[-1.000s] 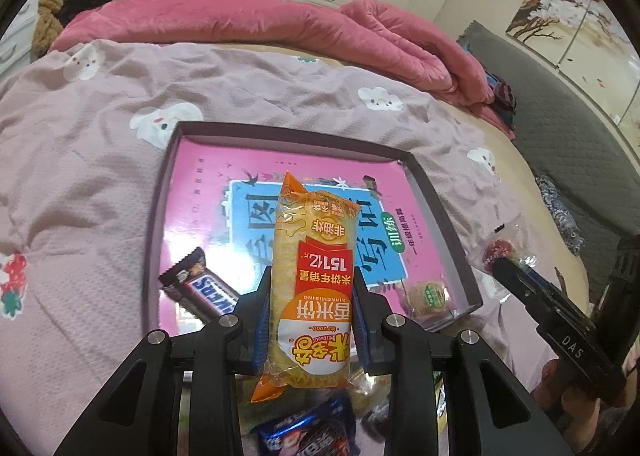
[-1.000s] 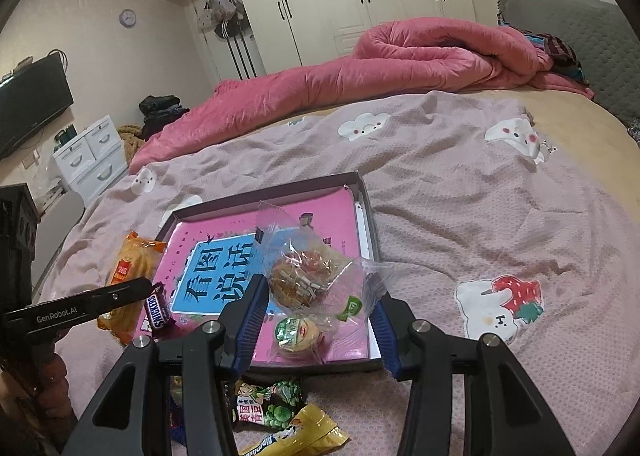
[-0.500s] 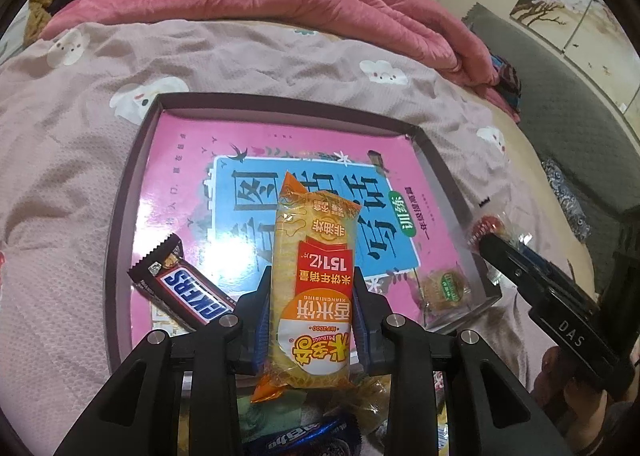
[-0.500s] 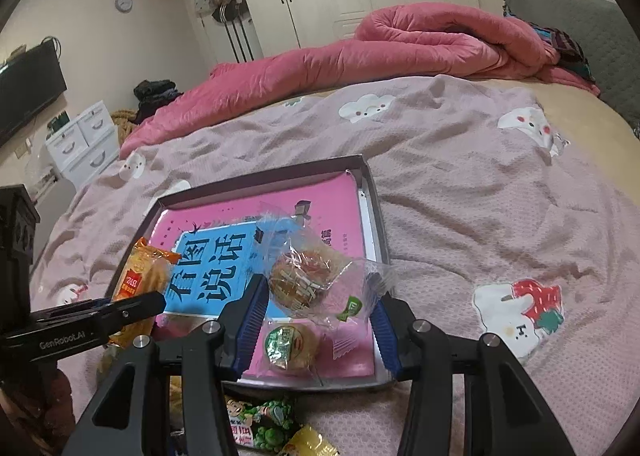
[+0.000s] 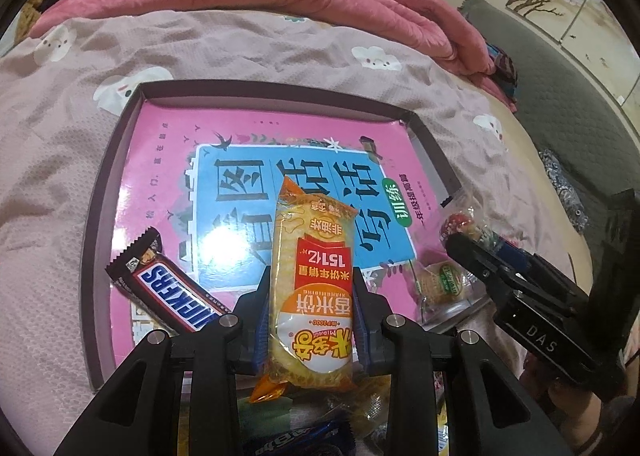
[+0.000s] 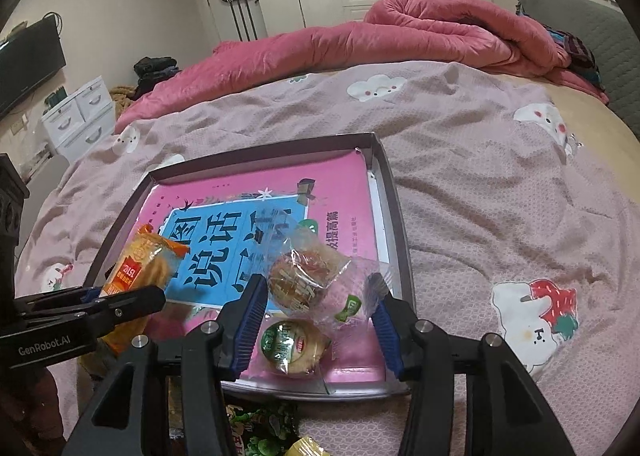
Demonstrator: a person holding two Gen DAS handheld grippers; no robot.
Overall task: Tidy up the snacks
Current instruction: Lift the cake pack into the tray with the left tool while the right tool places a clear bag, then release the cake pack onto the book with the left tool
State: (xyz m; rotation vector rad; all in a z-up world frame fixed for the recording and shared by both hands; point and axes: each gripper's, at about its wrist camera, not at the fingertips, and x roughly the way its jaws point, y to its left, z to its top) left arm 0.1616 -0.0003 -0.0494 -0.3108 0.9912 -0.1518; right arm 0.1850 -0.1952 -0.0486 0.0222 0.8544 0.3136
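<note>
My left gripper (image 5: 311,310) is shut on an orange rice-cracker packet (image 5: 312,276), held above the near edge of a dark tray (image 5: 100,192) with a pink book (image 5: 168,144) inside. A Snickers bar (image 5: 168,296) lies in the tray's near left. My right gripper (image 6: 318,306) is shut on a clear-wrapped pastry (image 6: 298,282), held over the tray's (image 6: 394,216) near right corner. A green-labelled cake (image 6: 290,344) lies in the tray below it. The left gripper (image 6: 120,302) and its packet (image 6: 138,268) show in the right wrist view.
The tray sits on a pink bedsheet (image 6: 480,184) with a rolled pink quilt (image 6: 360,40) behind. Several loose snacks lie on the sheet in front of the tray (image 5: 296,440) (image 6: 260,432). A grey headboard (image 5: 560,96) stands at the right.
Both grippers have moved forward over the tray with their snacks still held. The tray looks larger and closer in both views.
</note>
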